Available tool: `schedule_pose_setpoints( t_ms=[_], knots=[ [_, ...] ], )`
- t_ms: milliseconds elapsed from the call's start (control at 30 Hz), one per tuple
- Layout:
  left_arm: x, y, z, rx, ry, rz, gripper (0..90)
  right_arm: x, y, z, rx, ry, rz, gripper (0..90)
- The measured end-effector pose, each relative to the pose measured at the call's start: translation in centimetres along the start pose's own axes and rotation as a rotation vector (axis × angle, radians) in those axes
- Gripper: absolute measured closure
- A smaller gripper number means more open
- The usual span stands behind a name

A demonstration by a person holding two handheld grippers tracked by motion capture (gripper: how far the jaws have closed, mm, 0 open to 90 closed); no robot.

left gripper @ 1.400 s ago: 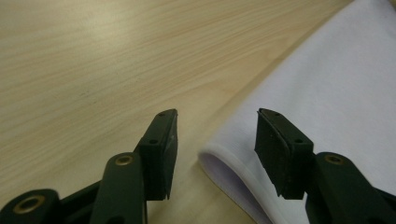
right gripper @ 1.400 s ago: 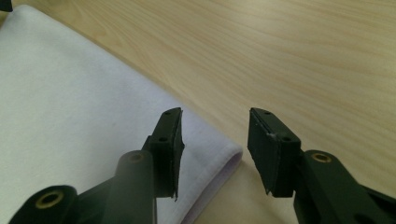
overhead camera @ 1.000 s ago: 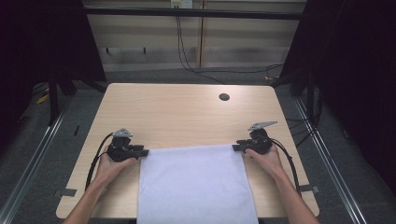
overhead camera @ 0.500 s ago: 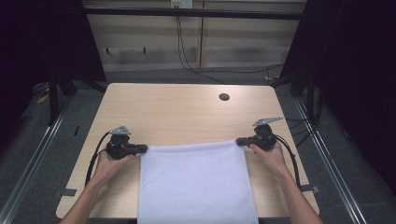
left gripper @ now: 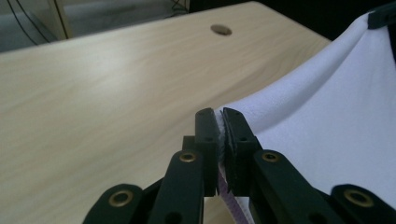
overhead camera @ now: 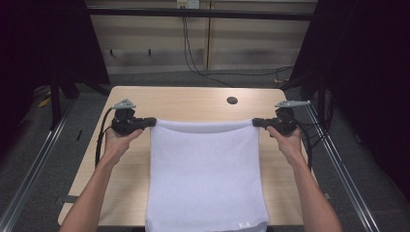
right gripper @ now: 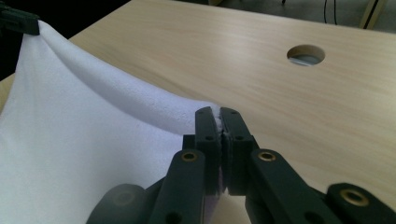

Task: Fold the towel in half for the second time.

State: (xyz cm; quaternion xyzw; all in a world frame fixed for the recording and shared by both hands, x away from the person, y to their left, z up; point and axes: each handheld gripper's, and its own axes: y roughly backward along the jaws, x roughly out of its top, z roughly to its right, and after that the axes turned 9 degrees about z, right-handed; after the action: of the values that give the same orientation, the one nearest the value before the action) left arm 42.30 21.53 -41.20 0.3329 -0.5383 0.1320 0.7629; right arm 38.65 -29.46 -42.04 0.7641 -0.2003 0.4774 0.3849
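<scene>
Left gripper (overhead camera: 151, 122) pinching far-left corner of white terry-cloth towel (overhead camera: 205, 179), jaws having just closed on it. Right gripper (overhead camera: 256, 123) likewise on far-right corner. Far edge taut between grippers, lifted off light wooden table (overhead camera: 193, 104); rest of towel trails toward person, near edge overhanging.

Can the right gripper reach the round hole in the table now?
Probably not yet: the right gripper is shut on a corner of the white towel. The table between it and the hole looks bare.

No legible txt; towel (overhead camera: 208, 179) corner mark too small.
</scene>
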Motion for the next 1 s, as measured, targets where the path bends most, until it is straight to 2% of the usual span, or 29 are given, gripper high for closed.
schedule_pose_setpoints(
  t_ms=[167, 267, 333, 433, 500, 533, 600, 633, 700, 767, 800, 833, 933, 1000],
  knots=[
    [2.1, 0.3, 0.3, -0.016, 0.007, 0.063, 85.9, 1.8, 1.3, 0.4, -0.001, -0.005, 0.054, 87.4],
    [3.1, 0.9, 0.6, -0.039, 0.036, 0.146, 85.9, 3.2, 2.0, 0.5, -0.006, 0.027, 0.076, 87.5],
    [3.7, 1.1, 0.9, -0.021, 0.009, 0.166, 85.9, 4.2, 2.7, 0.5, -0.007, 0.036, 0.106, 87.5],
    [4.0, 1.6, 1.5, -0.028, -0.018, 0.164, 86.0, 4.6, 3.3, 0.1, 0.002, 0.043, 0.135, 87.6],
    [3.7, 2.1, 2.3, -0.045, -0.046, 0.156, 86.0, 4.4, 4.0, -0.6, 0.020, 0.076, 0.138, 87.6],
    [3.4, 2.3, 2.6, -0.048, -0.060, 0.147, 86.0, 4.3, 4.4, -1.1, 0.022, 0.103, 0.127, 87.5],
    [2.4, 3.1, 3.5, -0.076, -0.071, 0.142, 86.0, 3.9, 5.1, -1.8, 0.035, 0.121, 0.110, 87.5],
    [1.8, 3.6, 4.1, -0.076, -0.082, 0.146, 85.9, 3.5, 5.6, -2.2, 0.043, 0.133, 0.104, 87.5],
    [0.6, 4.7, 4.9, -0.115, -0.062, 0.169, 85.9, 2.5, 6.5, -2.9, 0.061, 0.147, 0.088, 87.5],
    [-0.7, 5.7, 5.8, -0.131, -0.055, 0.165, 85.9, 1.2, 7.5, -3.8, 0.087, 0.151, 0.087, 87.4],
    [-1.9, 6.6, 6.4, -0.139, -0.055, 0.151, 85.8, 0.7, 7.9, -4.1, 0.087, 0.156, 0.085, 87.3],
    [-2.8, 7.0, 6.9, -0.152, -0.064, 0.137, 85.8, -0.4, 8.5, -4.9, 0.106, 0.163, 0.077, 87.2],
    [-5.3, 7.8, 8.1, -0.170, -0.073, 0.076, 85.6, -2.9, 9.6, -6.0, 0.122, 0.163, 0.052, 86.8],
    [-7.4, 8.2, 9.1, -0.206, -0.083, 0.008, 85.4, -4.7, 10.1, -6.5, 0.136, 0.147, 0.027, 86.5]
  ],
)
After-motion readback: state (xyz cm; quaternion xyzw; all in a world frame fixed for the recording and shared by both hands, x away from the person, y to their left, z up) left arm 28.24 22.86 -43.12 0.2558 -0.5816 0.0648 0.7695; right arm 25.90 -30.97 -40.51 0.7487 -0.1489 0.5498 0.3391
